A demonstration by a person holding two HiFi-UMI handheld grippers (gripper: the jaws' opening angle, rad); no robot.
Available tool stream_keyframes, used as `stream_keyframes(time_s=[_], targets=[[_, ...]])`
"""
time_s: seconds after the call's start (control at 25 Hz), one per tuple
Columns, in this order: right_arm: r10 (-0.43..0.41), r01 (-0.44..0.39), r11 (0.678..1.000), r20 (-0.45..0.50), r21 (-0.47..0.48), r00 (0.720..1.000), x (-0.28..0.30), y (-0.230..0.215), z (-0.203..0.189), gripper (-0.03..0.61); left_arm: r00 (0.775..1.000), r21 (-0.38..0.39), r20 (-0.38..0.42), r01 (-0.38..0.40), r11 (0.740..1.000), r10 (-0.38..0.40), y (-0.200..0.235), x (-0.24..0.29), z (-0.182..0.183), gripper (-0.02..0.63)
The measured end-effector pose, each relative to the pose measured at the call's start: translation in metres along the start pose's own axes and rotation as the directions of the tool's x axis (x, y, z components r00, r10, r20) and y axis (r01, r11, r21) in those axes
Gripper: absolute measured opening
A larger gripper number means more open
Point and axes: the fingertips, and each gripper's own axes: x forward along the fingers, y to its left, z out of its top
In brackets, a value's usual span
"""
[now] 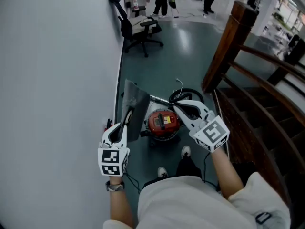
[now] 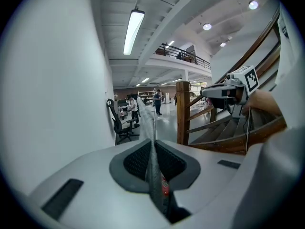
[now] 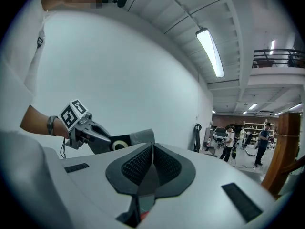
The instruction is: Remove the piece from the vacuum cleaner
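Person stands over a red vacuum cleaner [image 1: 163,123] on the floor [image 1: 176,46], close to the white wall [image 1: 57,80], with a wooden staircase [image 1: 257,104] on the other side. The left gripper [image 1: 128,112] is clamped on the edge of a thin grey sheet-like piece [image 1: 136,104], probably a filter cloth or bag. The left gripper view shows the fabric pinched between the pads and standing up past them. The piece hangs in the air on the wall side of the vacuum cleaner, above its body. I can't tell whether its lower edge touches the machine, as the sheet hides that spot. The right gripper [image 1: 175,105] hovers over the top of the vacuum cleaner near the black hose loop [image 1: 190,95]. Its jaws are pressed together, and its own view shows nothing between them. Step looks like the lift-out: the piece seems off its seat, so the removal is nearly done or done. Next move, as I judge it: carry the piece away from the machine and put it down on open floor, keeping the pinch firm since the sheet looks limp and could slip or catch on the hose. Other people and an office chair [image 1: 138,30] are well off in the background.
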Motion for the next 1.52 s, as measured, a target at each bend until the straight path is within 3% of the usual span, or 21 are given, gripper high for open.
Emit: stream_keyframes(time_s=[0.32,0.72,1.04,1.52], targets=[[0.023,-0.024,0.999,-0.02,-0.029,1.0,-0.005,-0.011,0.004,0.029,0.999,0.033,0.042,0.014,0.999,-0.015,-0.007,-0.005,0.031,0.029],[0.033,-0.031,0.997,0.016,-0.07,0.999,-0.018,-0.021,0.038,0.028,0.99,0.079,0.144,-0.008,0.997,-0.003,-0.019,-0.02,0.081,0.029],[0.02,-0.019,0.995,0.014,-0.094,1.0,-0.027,-0.022,0.043,0.028,0.982,0.089,0.186,-0.037,0.995,0.02,-0.023,-0.035,0.096,0.028],[0.022,-0.021,0.994,0.003,-0.11,1.0,-0.033,-0.013,0.047,0.028,0.978,0.046,0.21,-0.014,0.999,0.004,-0.028,-0.047,0.091,0.029]])
